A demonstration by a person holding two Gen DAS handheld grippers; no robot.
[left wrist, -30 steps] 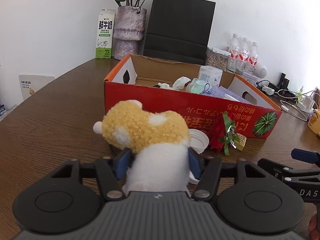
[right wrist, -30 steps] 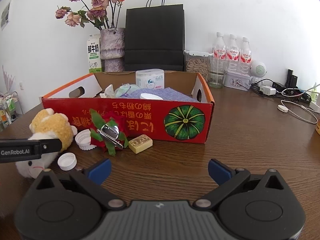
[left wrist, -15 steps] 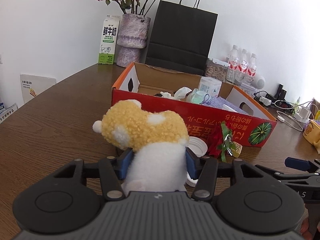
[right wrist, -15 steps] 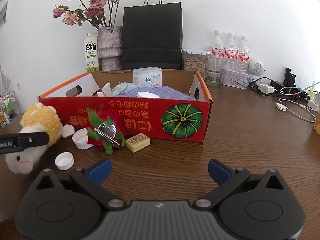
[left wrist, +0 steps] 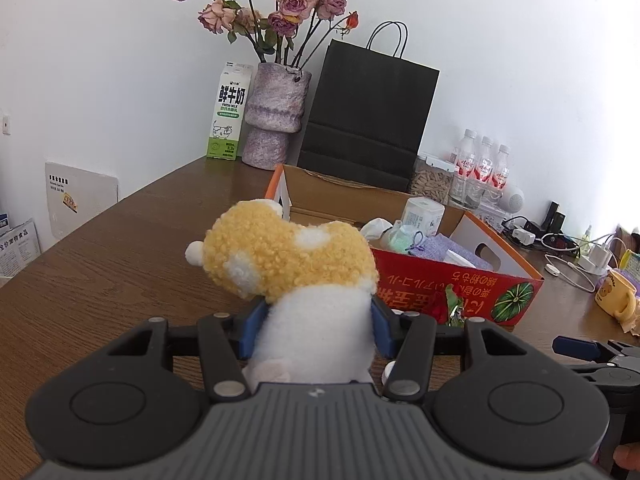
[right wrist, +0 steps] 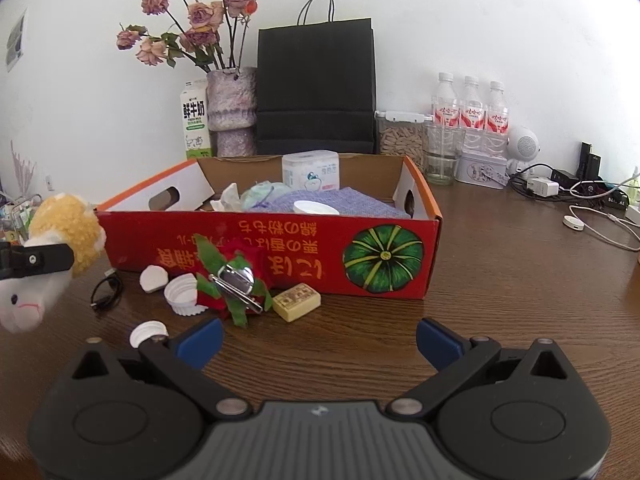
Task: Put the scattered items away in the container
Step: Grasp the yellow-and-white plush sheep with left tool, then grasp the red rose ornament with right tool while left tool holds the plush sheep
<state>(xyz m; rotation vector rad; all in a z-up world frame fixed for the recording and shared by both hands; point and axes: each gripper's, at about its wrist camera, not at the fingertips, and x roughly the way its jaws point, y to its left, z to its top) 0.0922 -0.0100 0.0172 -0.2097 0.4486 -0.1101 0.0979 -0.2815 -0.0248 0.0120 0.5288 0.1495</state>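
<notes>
left wrist: low, near | right wrist: low, frontal | shared: box (left wrist: 448,280) (right wrist: 280,240)

Plush toy (left wrist: 292,264) fuzzy cloth; box (right wrist: 280,248) glossy printed cardboard; table (right wrist: 500,280) grained wood.

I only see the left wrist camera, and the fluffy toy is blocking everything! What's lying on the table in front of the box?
Observer: A black cable lies coiled on the table in front of the left end of the box. The toy hides it from you.
Operator: Ooh. And I only see the tip of the other tool. Is it holding something?
Observer: No. The right tool is open, and there is only bare table between its fingers.
</notes>
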